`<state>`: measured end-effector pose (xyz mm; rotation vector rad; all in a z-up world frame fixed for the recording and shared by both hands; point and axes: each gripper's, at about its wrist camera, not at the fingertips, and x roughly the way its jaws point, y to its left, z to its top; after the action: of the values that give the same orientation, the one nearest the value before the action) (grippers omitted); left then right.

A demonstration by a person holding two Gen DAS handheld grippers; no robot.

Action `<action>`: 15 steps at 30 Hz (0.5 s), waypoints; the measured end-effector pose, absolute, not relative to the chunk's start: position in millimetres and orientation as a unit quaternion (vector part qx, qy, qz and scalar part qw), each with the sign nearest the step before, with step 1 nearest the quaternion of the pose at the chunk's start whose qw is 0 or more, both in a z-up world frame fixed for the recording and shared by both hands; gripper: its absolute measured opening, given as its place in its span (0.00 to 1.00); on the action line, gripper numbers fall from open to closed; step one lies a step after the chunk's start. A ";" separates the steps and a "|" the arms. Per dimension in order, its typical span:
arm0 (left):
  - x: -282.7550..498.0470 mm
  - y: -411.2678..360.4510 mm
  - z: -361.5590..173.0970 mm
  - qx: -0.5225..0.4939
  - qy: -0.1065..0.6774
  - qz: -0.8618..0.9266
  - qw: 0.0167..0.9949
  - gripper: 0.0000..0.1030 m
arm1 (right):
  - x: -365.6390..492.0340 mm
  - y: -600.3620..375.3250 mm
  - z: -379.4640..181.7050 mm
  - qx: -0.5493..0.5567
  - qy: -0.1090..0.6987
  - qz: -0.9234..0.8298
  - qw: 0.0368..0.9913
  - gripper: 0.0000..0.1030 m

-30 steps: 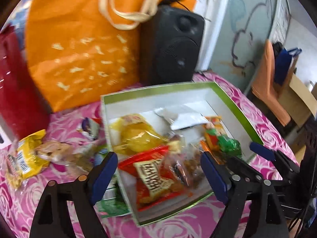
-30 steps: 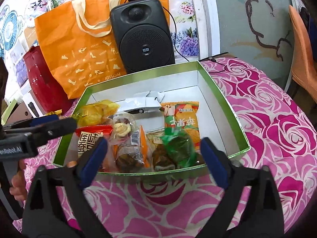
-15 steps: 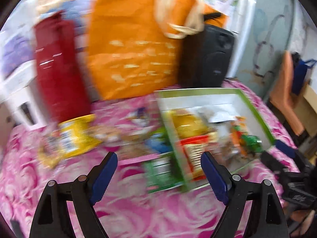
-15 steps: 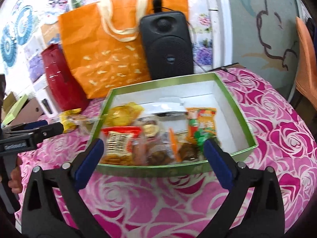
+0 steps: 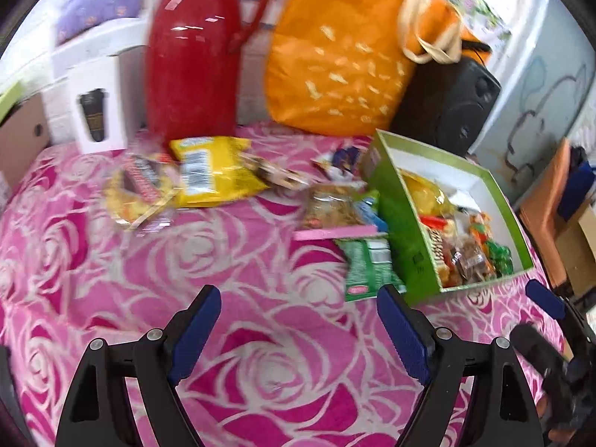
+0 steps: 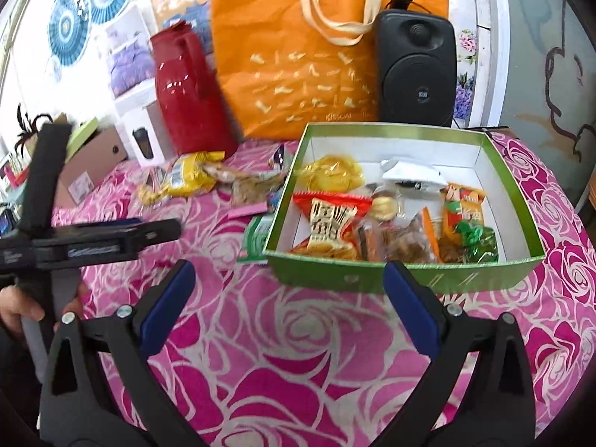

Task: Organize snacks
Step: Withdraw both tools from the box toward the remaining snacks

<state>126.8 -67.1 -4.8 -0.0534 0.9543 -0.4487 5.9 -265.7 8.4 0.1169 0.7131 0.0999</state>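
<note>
Rose-print counter (image 5: 111, 260) fills the view, and on its right sits the green box (image 6: 372, 279), already carrying a row of snacks along its near wall. Left of it, loose snacks wait: the yellow bag (image 5: 208, 171) far left, the green packet (image 5: 367, 264) touching the box's left wall. Left gripper (image 5: 298, 329) hovers spread wide and empty over bare cloth; right gripper (image 6: 287, 301) likewise spread, empty, just short of the box. Best bet, I'd say: drop low on the green packet, pinch its free edge, lift clear of the wall.
</note>
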 end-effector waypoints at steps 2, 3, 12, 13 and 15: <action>132.6 -80.6 -10.2 -0.024 0.460 -0.237 0.855 0.80 | 4.2 -265.6 4.7 0.059 0.354 0.046 0.932 0.98; 136.9 -89.6 -14.3 -0.025 0.465 -0.254 0.848 0.72 | 4.1 -265.9 3.6 0.060 0.356 0.045 0.932 0.98; 172.6 -136.9 -43.2 -0.046 0.514 -0.301 0.802 0.50 | 5.2 -277.8 -2.1 0.068 0.364 0.031 0.928 0.98; 174.2 -141.3 -46.6 -0.038 0.517 -0.298 0.802 0.46 | 6.6 -279.1 -3.0 0.071 0.366 0.030 0.927 0.98; 175.9 -148.1 -56.3 -0.021 0.524 -0.299 0.797 0.34 | 8.7 -279.8 -4.0 0.073 0.369 0.031 0.926 0.98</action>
<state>175.9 -148.1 -56.3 -0.0454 1.1248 -0.6411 8.7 -279.8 -4.0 0.1502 0.7562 0.0635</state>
